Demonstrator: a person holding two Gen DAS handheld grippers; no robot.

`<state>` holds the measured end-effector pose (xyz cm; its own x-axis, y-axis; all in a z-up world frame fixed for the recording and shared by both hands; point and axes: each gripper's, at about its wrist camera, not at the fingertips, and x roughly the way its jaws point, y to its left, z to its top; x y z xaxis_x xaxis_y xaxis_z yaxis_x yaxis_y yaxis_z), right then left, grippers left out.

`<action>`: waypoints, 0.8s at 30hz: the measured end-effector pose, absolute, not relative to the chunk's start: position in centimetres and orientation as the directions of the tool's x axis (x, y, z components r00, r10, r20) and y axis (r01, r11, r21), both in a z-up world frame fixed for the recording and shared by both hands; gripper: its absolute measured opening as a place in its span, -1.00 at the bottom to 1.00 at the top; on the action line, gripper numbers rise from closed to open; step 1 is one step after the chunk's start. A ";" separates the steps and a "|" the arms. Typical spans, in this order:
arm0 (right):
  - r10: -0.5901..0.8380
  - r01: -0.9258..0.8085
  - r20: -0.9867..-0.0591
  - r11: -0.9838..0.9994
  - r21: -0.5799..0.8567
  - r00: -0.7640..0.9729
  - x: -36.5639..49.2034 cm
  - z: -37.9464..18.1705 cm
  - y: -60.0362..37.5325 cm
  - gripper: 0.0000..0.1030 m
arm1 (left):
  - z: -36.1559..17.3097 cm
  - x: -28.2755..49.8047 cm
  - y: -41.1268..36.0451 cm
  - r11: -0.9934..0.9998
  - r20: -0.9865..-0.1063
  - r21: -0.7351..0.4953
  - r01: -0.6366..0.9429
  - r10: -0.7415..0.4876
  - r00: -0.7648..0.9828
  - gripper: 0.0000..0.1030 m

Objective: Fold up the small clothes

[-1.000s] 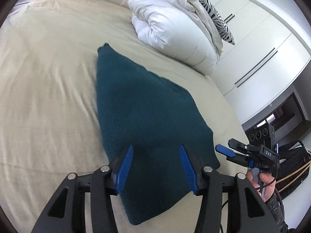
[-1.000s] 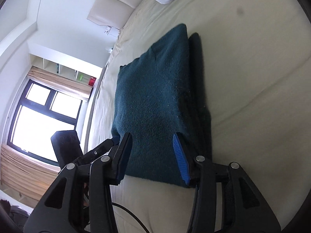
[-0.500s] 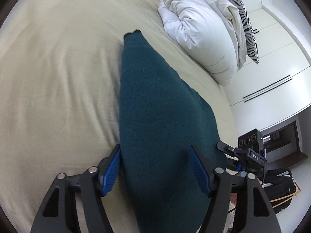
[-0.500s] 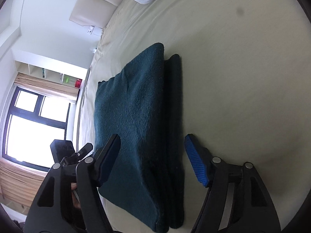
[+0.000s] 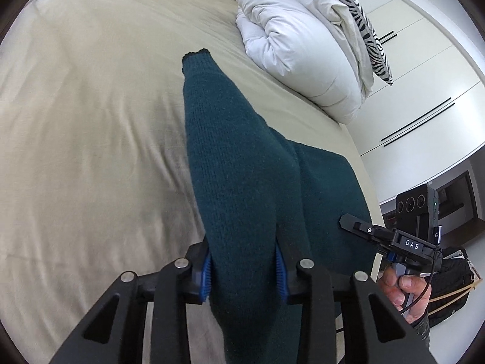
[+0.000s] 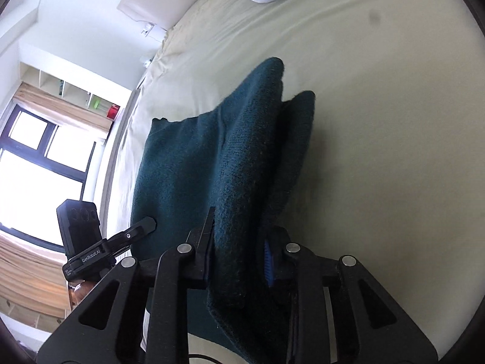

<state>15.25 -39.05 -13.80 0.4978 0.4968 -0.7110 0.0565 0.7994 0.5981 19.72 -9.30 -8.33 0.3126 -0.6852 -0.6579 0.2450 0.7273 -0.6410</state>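
Note:
A dark teal knitted garment (image 5: 242, 163) lies folded on the cream bed sheet (image 5: 91, 121). My left gripper (image 5: 244, 268) is shut on its near edge, and the cloth bunches up into a ridge between the blue pads. In the right wrist view the same garment (image 6: 218, 157) shows, and my right gripper (image 6: 239, 261) is shut on its other near corner, which is lifted off the sheet. Each gripper shows in the other's view: the right one (image 5: 382, 236) and the left one (image 6: 115, 242).
A white duvet (image 5: 303, 54) and a zebra-striped pillow (image 5: 363, 15) are piled at the head of the bed. White wardrobe doors (image 5: 424, 106) stand past the bed's right edge. A window (image 6: 39, 157) and shelves (image 6: 75, 91) lie beyond the far side.
Both grippers moved forward onto the garment's near edge and went from open to shut on it. The gripped edge has risen off the sheet into a ridge.

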 end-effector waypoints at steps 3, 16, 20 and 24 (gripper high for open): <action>0.519 -0.006 -0.703 0.807 0.591 0.486 12.6 -11.7 -35.9 -0.56 | -7.2 16.8 -6.0 0.726 -0.651 -0.644 0.241 -0.686 0.325 -0.31; 0.644 -0.148 -0.667 0.751 0.643 0.374 2.9 -12.8 -22.4 -0.56 | -7.2 5.1 5.7 0.776 -0.667 -0.605 0.175 -0.615 0.421 -0.31; 0.653 -0.149 -0.679 0.748 0.647 0.335 1.7 -14.8 -19.4 -0.56 | -9.7 3.9 7.3 0.772 -0.681 -0.625 0.115 -0.611 0.403 -0.31; 0.643 -0.104 -0.689 0.752 0.651 0.333 1.0 -17.2 -18.7 -0.56 | -11.3 3.5 8.0 0.767 -0.681 -0.635 0.093 -0.613 0.400 -0.30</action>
<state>0.97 -18.74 -17.23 0.3334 0.6434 -0.6891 -0.1039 0.7516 0.6514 3.48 7.98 -11.35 0.3999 -0.6132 -0.6813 0.0927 0.7665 -0.6355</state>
